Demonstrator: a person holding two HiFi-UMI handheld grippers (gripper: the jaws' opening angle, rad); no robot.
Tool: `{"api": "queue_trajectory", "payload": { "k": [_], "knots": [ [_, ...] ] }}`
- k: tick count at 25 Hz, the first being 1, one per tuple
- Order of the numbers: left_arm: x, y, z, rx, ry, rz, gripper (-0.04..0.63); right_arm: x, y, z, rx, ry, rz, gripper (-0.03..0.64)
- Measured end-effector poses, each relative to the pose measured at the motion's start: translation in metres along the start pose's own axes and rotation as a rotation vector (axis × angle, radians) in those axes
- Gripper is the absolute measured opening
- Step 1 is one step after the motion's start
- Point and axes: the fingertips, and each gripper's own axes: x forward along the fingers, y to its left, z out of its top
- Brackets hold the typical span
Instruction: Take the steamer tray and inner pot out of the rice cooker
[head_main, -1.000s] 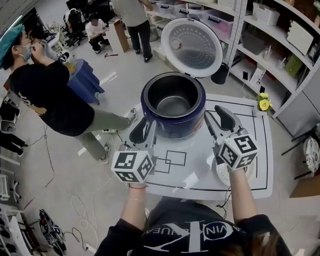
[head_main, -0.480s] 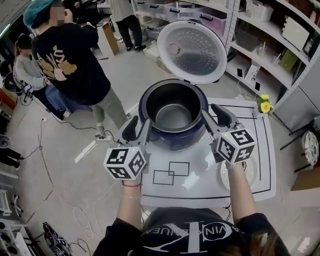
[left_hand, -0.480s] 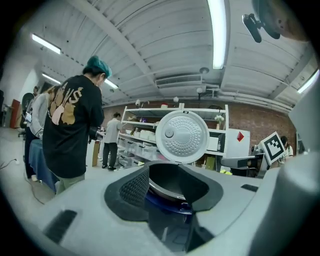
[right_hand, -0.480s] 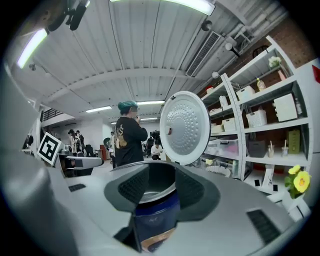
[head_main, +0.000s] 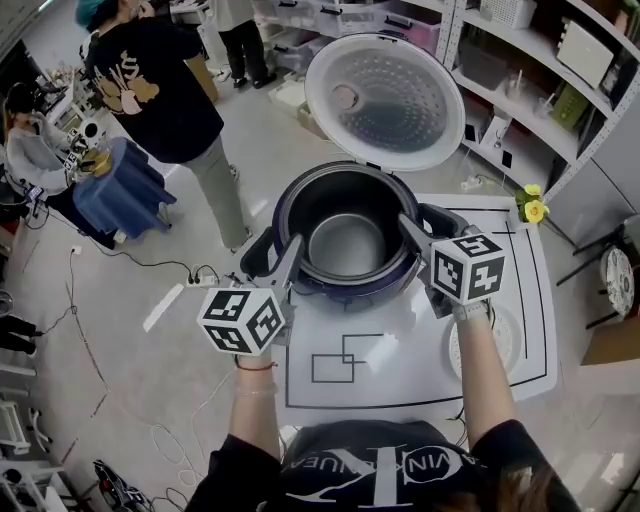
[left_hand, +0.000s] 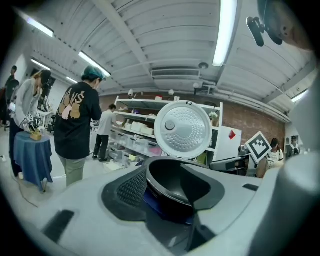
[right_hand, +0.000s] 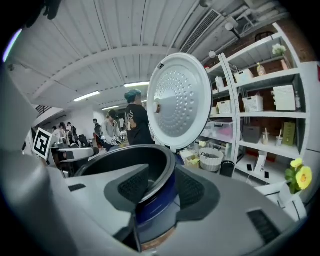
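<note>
At frame centre the inner pot (head_main: 345, 245) sits in the rice cooker (head_main: 283, 205), its stiff, probably slippery rim, the sensible hold, straddled unclamped by the left claw (head_main: 275, 255), jaws just opened wider, and the right claw (head_main: 422, 218).

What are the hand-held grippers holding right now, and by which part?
Nothing yet. The left hand-held gripper and right hand-held gripper each straddle the rice cooker rim with open jaws, pads not pressing; the left's jaws have just been opening.
</note>
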Motion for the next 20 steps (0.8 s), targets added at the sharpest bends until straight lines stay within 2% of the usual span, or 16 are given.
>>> {"api": "queue_trajectory", "payload": {
  "k": [4,14,20],
  "knots": [
    [0.008,0.004,-0.002,0.000,0.018,-0.023,0.192,0.007,-0.005,-0.005,0.018,0.038,-0.017,0.157],
    [0.028,0.003,-0.009,0.007,0.085,-0.068,0.209,0.013,-0.009,-0.003,-0.007,0.042,-0.042,0.129],
    [0.029,0.009,-0.014,-0.010,0.119,-0.034,0.212,0.019,-0.009,-0.003,-0.005,0.033,-0.052,0.130]
  ]
}}
